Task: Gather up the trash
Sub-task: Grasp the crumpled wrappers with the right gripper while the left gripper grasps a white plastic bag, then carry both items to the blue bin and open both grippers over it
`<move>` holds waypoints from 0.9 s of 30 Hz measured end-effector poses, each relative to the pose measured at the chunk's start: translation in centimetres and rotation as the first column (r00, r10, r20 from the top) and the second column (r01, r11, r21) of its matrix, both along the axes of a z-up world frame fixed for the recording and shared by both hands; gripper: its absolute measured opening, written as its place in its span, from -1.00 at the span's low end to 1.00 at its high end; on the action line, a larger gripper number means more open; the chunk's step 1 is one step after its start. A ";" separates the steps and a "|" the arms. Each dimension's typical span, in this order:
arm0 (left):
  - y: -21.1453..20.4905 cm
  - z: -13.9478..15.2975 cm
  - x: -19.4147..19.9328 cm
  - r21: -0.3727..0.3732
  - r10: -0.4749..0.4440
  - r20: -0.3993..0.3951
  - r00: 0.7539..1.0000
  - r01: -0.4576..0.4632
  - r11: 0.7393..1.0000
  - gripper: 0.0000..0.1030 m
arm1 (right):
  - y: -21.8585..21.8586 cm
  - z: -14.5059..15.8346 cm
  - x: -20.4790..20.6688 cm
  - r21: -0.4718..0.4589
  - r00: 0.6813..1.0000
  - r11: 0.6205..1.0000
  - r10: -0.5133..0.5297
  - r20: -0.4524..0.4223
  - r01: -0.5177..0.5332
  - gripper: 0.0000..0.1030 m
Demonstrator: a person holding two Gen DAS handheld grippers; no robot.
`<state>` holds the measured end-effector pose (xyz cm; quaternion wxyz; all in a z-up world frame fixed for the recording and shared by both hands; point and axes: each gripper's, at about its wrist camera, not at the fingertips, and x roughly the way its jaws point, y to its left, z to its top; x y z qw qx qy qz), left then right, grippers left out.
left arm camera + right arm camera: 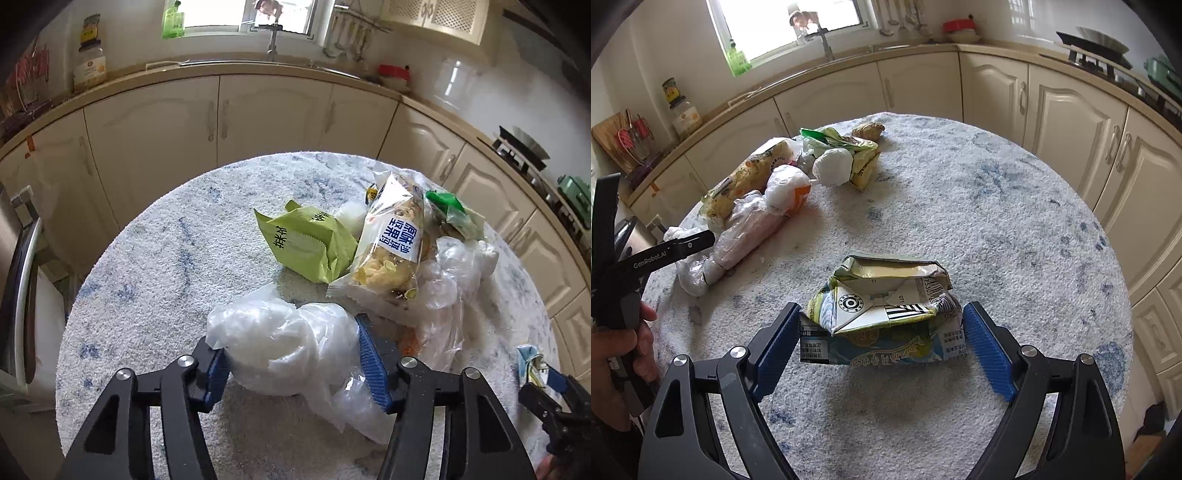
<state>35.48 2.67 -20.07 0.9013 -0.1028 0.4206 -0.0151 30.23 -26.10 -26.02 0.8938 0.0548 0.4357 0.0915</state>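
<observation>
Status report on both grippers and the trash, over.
Left gripper closing around crumpled plastic bag. Right gripper open, straddling crushed carton. Snack wrappers piled beyond.

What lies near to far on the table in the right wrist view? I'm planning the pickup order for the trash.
Crushed carton between the right gripper's fingers → long clear-wrapped bundle → white wad → green wrapper → brown lump at the table's far edge.
</observation>
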 end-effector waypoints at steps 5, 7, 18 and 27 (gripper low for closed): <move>1.1 0.7 -2.4 0.009 0.041 0.048 0.998 -0.041 0.999 0.02 | -0.1 0.2 -0.3 0.021 1.000 1.000 0.005 0.007 -0.005 0.73; 1.3 1.1 -3.7 0.016 0.050 0.076 0.996 -0.051 0.999 0.02 | -0.2 0.5 -0.6 0.030 1.000 1.000 0.004 0.017 -0.004 0.73; -2.3 5.2 -11.3 0.077 -0.009 0.221 0.975 -0.009 0.997 0.02 | -1.9 2.9 -2.6 0.095 0.997 0.995 -0.011 0.078 0.003 0.73; -10.4 9.2 -14.6 0.086 -0.183 0.301 0.936 0.165 0.983 0.02 | -6.4 6.6 -5.7 0.138 0.982 0.989 -0.080 0.173 0.056 0.73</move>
